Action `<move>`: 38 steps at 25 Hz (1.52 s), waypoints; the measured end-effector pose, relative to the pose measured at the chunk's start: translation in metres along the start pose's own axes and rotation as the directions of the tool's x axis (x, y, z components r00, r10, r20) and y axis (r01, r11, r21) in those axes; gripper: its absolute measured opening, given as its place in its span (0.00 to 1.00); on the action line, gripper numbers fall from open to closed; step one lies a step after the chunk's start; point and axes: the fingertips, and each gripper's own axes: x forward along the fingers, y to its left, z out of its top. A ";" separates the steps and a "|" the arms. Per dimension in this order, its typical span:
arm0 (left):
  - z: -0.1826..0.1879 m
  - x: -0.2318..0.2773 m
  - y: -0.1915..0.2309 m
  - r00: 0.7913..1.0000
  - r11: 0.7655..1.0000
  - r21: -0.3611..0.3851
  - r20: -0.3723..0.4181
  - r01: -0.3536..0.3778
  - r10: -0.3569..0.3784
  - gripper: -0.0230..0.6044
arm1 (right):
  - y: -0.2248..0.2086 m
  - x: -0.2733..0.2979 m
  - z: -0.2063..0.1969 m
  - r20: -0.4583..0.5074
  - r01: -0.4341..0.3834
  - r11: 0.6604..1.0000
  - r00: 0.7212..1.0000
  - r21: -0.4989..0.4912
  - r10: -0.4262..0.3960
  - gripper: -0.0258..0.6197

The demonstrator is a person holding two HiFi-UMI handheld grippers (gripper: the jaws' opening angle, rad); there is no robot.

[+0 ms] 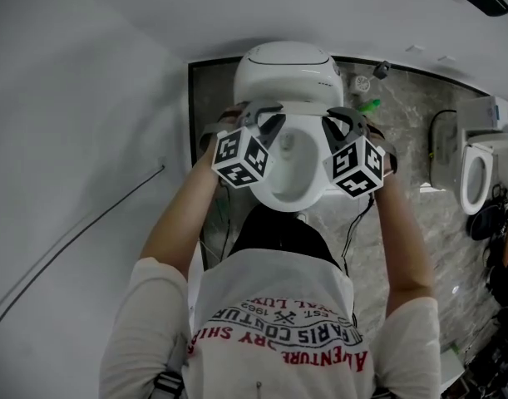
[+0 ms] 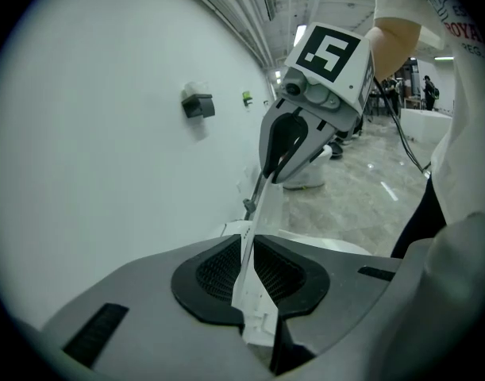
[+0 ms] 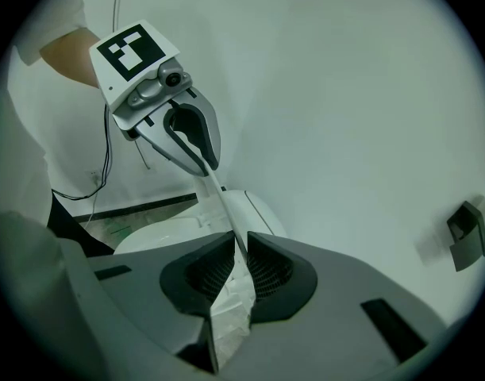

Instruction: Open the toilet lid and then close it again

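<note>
White wall on one side, grey stone floor around a white toilet that stands against the back wall. A second toilet sits well apart at the right edge.

The lid is raised off the bowl and held between the two grippers, so the bowl shows open from above. Both gripper views see it edge-on as a thin white plate.

- Left gripper: closed on the lid's left edge, pads pressing the plate.
- Right gripper: closed on the lid's right edge, same pinch.
- Each gripper view shows the other gripper at the far end of the plate.

Step, as a judgement: the lid is mid-swing on its hinge. Whether it is going up or coming down can't be told from here.

To do it well:
- Keep both grippers level with each other so the lid doesn't twist.
- Follow the hinge arc rather than pulling straight.
- Keep the pinch light but steady, since the edge is thin and smooth and could slip.
- Near the end of travel, slow down so it doesn't slam.

Pose: both arms reach forward, about symmetric on either side of the bowl. The grippers are angled down and forward, with the marker cubes facing up.
</note>
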 end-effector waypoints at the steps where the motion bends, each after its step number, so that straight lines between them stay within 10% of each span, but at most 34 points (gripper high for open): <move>1: -0.001 -0.002 -0.005 1.000 1.000 -0.008 0.006 0.000 0.000 0.12 | 0.005 -0.003 -0.002 -0.001 0.001 1.000 1.000 -0.006 -0.001 0.12; 38: -0.078 -0.017 -0.225 0.983 0.985 0.012 -0.069 -0.171 0.171 0.18 | 0.218 -0.023 -0.110 0.041 0.005 0.979 0.999 -0.203 0.004 0.12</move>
